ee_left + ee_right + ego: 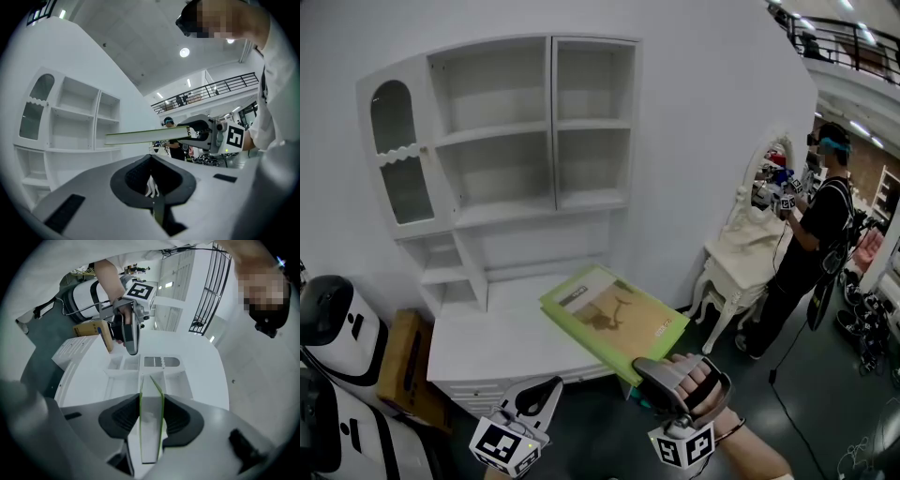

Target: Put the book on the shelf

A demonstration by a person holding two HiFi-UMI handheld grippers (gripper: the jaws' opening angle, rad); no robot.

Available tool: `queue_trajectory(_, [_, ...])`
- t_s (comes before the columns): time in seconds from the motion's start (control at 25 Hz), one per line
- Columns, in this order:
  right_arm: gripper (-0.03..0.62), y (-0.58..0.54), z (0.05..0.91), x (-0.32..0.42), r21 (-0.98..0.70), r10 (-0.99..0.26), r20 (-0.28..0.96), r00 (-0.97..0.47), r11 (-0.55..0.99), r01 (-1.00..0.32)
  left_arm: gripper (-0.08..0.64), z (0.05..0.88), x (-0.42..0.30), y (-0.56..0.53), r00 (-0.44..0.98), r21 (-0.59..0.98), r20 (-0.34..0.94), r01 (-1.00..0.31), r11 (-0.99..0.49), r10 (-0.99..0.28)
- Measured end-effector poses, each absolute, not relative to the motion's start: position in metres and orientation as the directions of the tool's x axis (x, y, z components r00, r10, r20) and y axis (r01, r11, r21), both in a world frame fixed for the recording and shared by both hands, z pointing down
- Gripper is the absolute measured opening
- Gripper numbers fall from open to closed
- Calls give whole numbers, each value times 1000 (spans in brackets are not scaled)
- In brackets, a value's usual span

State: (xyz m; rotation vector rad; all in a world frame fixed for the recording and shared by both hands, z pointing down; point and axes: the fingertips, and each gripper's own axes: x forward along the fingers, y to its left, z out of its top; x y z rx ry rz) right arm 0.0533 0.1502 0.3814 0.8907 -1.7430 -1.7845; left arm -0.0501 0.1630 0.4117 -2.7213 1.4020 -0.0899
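Two tools show: the left tool point(152, 183) is closed on nothing, and the right tool point(151, 416) clamps the near edge of the thin, stiff, probably light book point(614, 319), which reaches forward from it above the counter point(483, 342), below the shelf point(502, 131).

Book point(614, 319) lime green edges, tan cover; shelf point(551, 122) white; cardboard box point(401, 367) brown; floor point(806, 394) dark grey
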Motion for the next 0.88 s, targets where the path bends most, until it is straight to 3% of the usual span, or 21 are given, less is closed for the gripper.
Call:
queue_trajectory(0.44, [150,150,383,93,992,-732,-124,-670,-78,-98,8,417,-10,164,570,-107,33,-814,-570,-821])
queue_trajectory(0.88, [150,107,384,80,994,-750,-107,-653,-75,-77,9,423,-28,114,582,-93,34,-807,-583,-812])
